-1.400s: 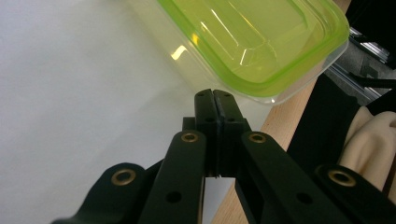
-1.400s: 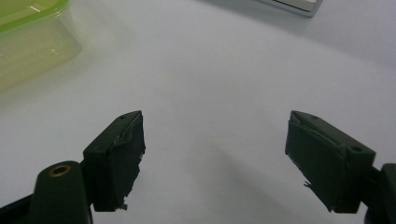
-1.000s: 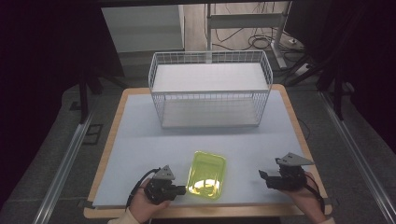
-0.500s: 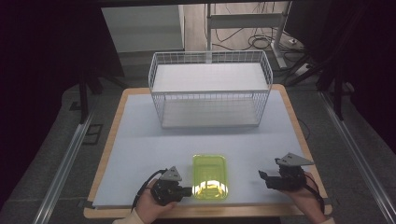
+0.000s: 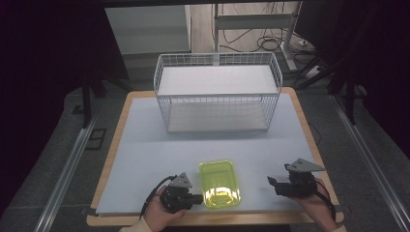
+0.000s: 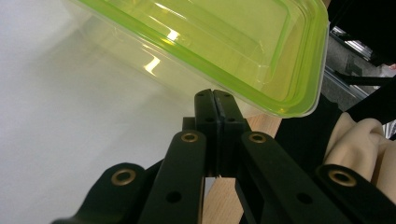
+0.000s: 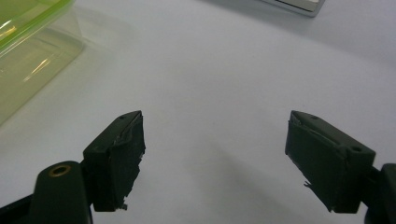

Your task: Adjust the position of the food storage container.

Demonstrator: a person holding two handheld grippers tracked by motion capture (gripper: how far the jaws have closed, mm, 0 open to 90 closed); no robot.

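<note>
left tool: jaws pressed together, level | right tool: jaws apart, seemingly level

— Where does the container sit?
— On the desk, near its front edge, between the left gripper and right gripper.
— And behind it?
— The wire basket, well apart.

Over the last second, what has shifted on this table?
The left gripper, jaws shut with nothing between them, slid right along the table's near edge and nudged the yellow-green container, which turned from slanted to square with that edge and shifted slightly right. The right gripper, open, and the white wire basket stayed put.
</note>
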